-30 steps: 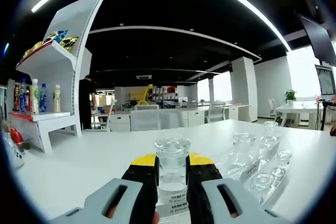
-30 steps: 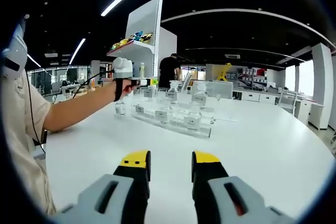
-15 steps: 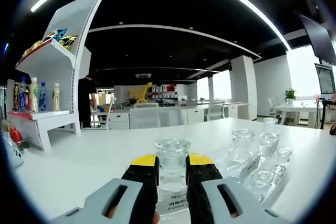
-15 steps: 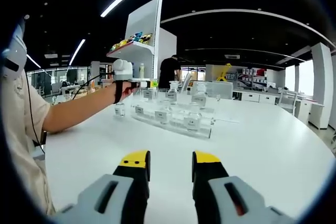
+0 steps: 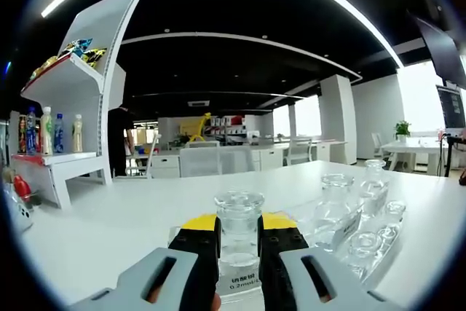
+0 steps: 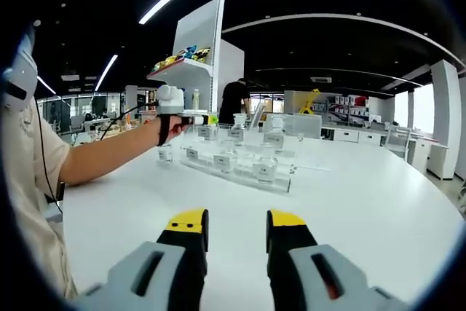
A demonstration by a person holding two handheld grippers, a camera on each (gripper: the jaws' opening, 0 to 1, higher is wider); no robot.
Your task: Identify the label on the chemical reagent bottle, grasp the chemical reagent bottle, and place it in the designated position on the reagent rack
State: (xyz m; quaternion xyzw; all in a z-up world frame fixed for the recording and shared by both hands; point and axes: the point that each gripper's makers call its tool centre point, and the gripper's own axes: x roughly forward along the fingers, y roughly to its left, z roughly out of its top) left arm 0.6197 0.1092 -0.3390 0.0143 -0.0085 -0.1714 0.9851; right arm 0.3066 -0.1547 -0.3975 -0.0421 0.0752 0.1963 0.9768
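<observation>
In the left gripper view, a white shelf unit (image 5: 80,107) with drink bottles stands at the far left on the white table (image 5: 109,216). The left gripper (image 5: 238,242) rises from the bottom centre, its yellow-tipped black jaws clamped on the chemical reagent bottle (image 5: 238,238), which stands upright between them. The bottle is clear glass with a round stopper, and a white label low on its body carries small print too fine to read beyond "0.2mol/L". To its right lies the clear reagent rack (image 5: 360,234), holding several similar stoppered bottles with white tags. Against the picture of a second ago, the label sits higher between the jaws and the rack appears slightly further right.

In the right gripper view, a person's forearm (image 6: 109,152) reaches from the left, carrying the left gripper (image 6: 169,118) beside the near end of the reagent rack (image 6: 237,165). The right gripper (image 6: 233,234) hangs above bare table, jaws apart with nothing between them, placed as before.
</observation>
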